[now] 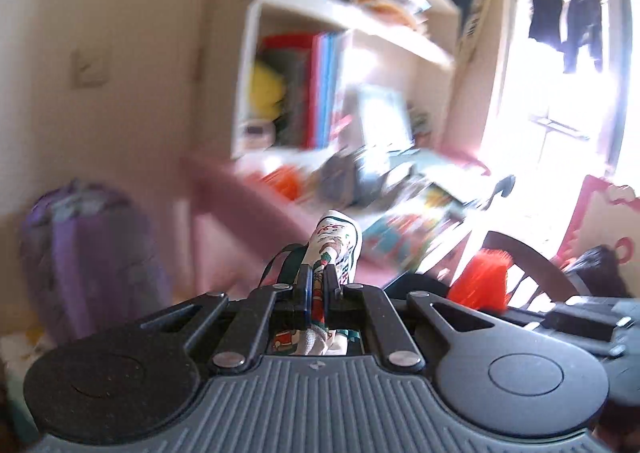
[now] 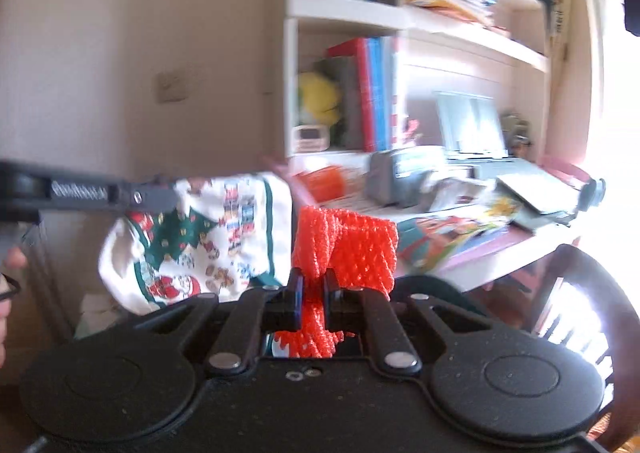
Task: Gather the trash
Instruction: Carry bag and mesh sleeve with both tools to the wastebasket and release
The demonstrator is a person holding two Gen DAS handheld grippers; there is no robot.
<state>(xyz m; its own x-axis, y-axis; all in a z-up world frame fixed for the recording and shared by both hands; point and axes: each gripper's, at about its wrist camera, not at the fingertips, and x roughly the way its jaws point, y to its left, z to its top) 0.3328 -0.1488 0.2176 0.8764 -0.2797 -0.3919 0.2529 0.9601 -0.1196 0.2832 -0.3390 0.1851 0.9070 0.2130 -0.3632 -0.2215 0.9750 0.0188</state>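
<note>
While both loads are up in the air, I need firm pinches. My left gripper (image 1: pixel 316 289) is clamped on the white printed bag with green trim and Christmas pictures (image 1: pixel 334 253), my right gripper (image 2: pixel 312 291) on the crumpled orange plastic mesh net (image 2: pixel 344 245). From the right wrist view, bag and net hang just beside each other, in front of the cluttered pink bench (image 2: pixel 500 249). Best move, I judge: get the bag mouth open, net over it, then let go. Blurry; opening not visible.
</note>
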